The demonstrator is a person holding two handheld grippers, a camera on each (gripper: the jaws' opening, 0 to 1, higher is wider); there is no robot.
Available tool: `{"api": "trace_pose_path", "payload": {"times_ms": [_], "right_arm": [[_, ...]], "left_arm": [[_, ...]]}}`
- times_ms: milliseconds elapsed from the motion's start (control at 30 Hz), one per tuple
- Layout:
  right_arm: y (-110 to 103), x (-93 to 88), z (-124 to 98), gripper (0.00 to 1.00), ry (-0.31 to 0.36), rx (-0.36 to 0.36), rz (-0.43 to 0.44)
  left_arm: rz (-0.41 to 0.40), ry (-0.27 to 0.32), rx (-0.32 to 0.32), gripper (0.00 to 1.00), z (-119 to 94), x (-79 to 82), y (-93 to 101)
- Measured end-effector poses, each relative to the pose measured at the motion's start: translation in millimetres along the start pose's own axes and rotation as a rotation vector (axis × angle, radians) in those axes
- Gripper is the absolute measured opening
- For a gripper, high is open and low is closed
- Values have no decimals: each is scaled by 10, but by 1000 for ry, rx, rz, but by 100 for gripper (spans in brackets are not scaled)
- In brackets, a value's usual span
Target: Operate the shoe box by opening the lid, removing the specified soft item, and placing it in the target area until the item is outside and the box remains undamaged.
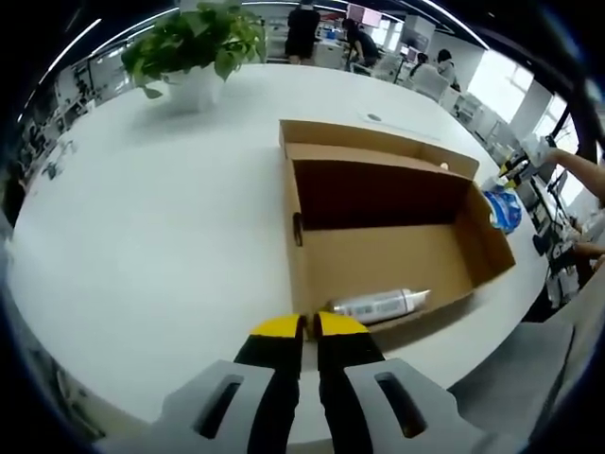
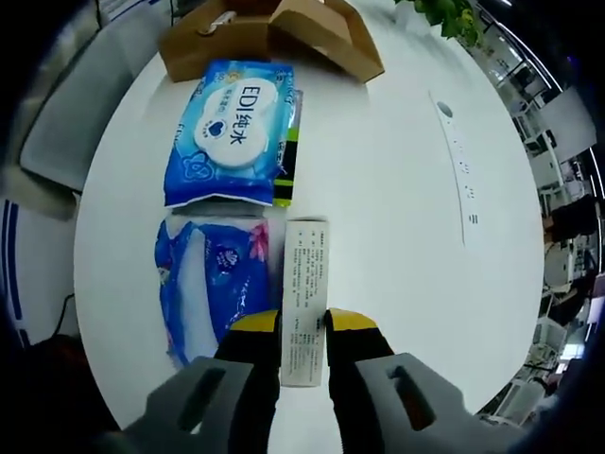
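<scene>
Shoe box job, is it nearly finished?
Mostly. The shoe box is open, with a silver bottle inside. Two soft blue packs lie outside on the table. The right gripper straddles a white carton; releasing remains.

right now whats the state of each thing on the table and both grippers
shoe box: open, lid folded back
bottle: lying on its side inside the box
left gripper: shut, holding nothing
right gripper: shut on the slim white carton
slim white carton: flat on the table, between the jaws
wet wipes pack: flat on the table, outside the box
blue tissue pack: flat beside the carton
potted plant: upright
</scene>
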State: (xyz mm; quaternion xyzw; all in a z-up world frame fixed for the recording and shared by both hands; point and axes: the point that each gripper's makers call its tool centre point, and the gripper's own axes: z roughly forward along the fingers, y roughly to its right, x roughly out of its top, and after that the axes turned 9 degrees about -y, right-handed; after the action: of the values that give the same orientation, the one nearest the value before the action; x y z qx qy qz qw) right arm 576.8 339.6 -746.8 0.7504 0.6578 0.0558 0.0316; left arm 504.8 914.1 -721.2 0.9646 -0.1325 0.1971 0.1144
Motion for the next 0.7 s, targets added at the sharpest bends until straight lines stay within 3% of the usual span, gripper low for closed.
{"api": "trace_pose_path", "payload": {"times_ms": [700], "right_arm": [[141,1,6,20,-8,-45,22]], "left_arm": [[55,-12,-5,3,17,11,14]]}}
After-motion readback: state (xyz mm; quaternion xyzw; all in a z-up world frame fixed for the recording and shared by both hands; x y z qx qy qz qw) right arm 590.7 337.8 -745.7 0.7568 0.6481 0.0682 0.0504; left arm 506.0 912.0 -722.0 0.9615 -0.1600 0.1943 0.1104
